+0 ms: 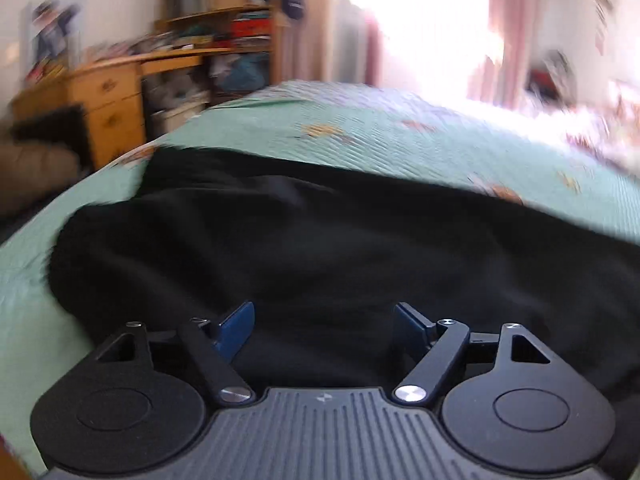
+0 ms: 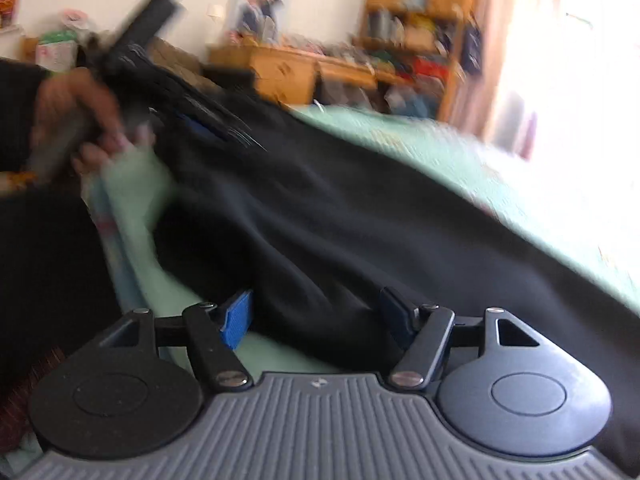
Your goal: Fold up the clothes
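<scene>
A black garment (image 1: 320,232) lies spread and rumpled on a mint-green bedspread (image 1: 360,132). My left gripper (image 1: 324,318) hovers low over its near part, jaws open, blue pads (image 1: 240,320) wide apart with only loose cloth below them. In the right wrist view the same black garment (image 2: 340,208) runs diagonally across the bedspread (image 2: 440,148). My right gripper (image 2: 316,312) is open over the garment's near edge; cloth lies between the pads (image 2: 239,316) without being pinched. At upper left a person's hand (image 2: 76,112) holds the blurred left gripper (image 2: 160,92) over the garment's far end.
A wooden desk with drawers (image 1: 108,100) and cluttered shelves (image 1: 228,12) stand past the bed's far side. A bright window with pink curtains (image 1: 512,20) washes out the right. Bedspread edge hangs at the left (image 2: 132,208). A dark sleeve (image 2: 20,112) fills the far left.
</scene>
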`<move>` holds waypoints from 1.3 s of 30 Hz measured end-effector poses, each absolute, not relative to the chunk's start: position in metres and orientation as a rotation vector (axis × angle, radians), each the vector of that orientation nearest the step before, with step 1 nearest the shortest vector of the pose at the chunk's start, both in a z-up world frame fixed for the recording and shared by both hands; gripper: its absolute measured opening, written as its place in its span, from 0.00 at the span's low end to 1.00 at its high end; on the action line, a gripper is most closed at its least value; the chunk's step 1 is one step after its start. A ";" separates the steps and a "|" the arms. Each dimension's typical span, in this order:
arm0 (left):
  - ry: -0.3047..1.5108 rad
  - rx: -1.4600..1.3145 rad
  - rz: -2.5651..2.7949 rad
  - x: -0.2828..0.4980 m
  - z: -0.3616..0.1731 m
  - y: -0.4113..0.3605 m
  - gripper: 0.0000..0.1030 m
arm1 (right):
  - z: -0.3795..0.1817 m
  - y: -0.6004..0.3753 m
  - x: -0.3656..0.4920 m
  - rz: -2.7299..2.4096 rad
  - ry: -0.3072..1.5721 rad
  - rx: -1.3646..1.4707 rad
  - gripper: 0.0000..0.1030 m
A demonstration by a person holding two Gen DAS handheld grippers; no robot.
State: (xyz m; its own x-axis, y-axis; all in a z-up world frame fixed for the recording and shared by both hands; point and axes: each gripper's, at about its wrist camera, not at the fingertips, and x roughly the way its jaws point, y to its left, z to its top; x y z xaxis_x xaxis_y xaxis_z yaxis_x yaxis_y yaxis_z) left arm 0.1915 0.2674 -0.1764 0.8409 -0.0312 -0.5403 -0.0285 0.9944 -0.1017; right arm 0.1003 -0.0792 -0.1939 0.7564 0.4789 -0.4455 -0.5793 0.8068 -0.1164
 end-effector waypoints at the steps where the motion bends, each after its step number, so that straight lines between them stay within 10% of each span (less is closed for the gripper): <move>1: 0.552 -0.128 0.007 0.189 -0.173 0.278 0.76 | -0.191 -0.084 0.096 0.543 0.419 -0.247 0.67; 10: 0.464 -0.002 0.119 0.202 -0.171 0.283 0.87 | -0.148 -0.063 0.101 0.633 0.231 -0.107 0.76; 27: 0.375 0.201 0.116 0.225 -0.204 0.287 0.89 | -0.147 0.016 0.243 0.637 0.462 -0.259 0.80; 39: 0.405 -0.004 0.204 0.220 -0.184 0.345 0.96 | -0.146 0.234 0.382 0.972 0.524 -0.339 0.83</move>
State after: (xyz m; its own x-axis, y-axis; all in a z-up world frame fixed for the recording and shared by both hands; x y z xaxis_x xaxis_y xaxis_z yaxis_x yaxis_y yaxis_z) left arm 0.2201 0.3454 -0.1842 0.8989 0.1959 -0.3918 -0.1973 0.9796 0.0371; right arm 0.3819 0.2338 -0.1455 0.4549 0.6909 -0.5619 -0.8494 0.5263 -0.0406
